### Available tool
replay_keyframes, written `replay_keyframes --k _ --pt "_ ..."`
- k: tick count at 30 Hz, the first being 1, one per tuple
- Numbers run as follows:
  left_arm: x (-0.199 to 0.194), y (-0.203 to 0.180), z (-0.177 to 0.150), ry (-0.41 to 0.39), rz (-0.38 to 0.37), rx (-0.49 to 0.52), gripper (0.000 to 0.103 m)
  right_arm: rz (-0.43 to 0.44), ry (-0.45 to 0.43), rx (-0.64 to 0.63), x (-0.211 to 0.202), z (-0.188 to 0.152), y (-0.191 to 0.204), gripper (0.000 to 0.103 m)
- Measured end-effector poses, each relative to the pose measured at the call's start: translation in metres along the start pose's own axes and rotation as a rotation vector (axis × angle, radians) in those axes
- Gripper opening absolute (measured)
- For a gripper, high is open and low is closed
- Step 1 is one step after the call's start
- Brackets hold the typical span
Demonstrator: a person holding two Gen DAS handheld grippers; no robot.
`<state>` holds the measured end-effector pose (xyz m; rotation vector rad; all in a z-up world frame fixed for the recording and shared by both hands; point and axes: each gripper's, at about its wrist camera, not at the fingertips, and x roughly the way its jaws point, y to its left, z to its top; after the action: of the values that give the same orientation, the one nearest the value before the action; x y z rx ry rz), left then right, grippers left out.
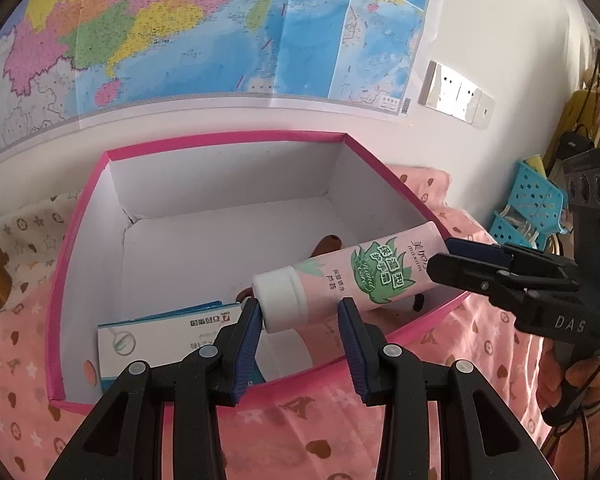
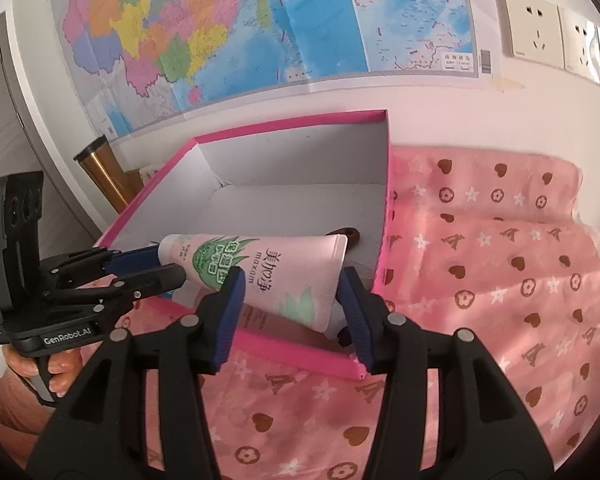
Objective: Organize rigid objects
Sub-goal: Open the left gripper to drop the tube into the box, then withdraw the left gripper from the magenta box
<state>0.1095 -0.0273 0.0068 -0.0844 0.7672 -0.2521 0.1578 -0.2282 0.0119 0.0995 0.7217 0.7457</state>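
Observation:
A pink hand-cream tube [image 1: 352, 276] with a white cap [image 1: 280, 300] and green leaf print hangs over the near right corner of a pink box [image 1: 80, 240] with a white inside. My right gripper [image 2: 290, 308] is shut on the tube's flat crimped end [image 2: 300, 276]. My left gripper [image 1: 298, 344] is open, its fingers on either side of the cap; the left pad [image 1: 250, 344] touches or nearly touches it. The tube also shows in the right wrist view, with the left gripper [image 2: 156, 268] at its cap end.
In the box lie a white-and-blue carton [image 1: 160, 340] and a brown object [image 1: 328, 244]. The box sits on a pink patterned cloth [image 2: 500, 280] against a wall with a map [image 1: 180, 32]. Blue baskets [image 1: 532, 204] stand at right. A brass cylinder [image 2: 104, 172] stands left of the box.

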Motion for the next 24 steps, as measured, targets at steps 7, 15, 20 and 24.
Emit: replay_keyframes --k 7,15,20,24 --pt "-0.003 0.003 -0.002 -0.010 0.015 -0.005 0.047 -0.033 -0.008 -0.020 0.001 -0.001 0.004 0.056" --pt "-0.031 -0.003 -0.017 -0.087 -0.005 0.015 0.072 -0.005 -0.038 -0.042 -0.013 -0.013 0.016 0.063" --pt "-0.056 -0.010 -0.034 -0.150 0.001 0.023 0.093 -0.010 -0.095 -0.077 -0.032 -0.035 0.034 0.080" --pt "-0.067 -0.008 -0.050 -0.187 0.058 0.000 0.103 -0.068 -0.114 -0.077 -0.036 -0.055 0.044 0.096"
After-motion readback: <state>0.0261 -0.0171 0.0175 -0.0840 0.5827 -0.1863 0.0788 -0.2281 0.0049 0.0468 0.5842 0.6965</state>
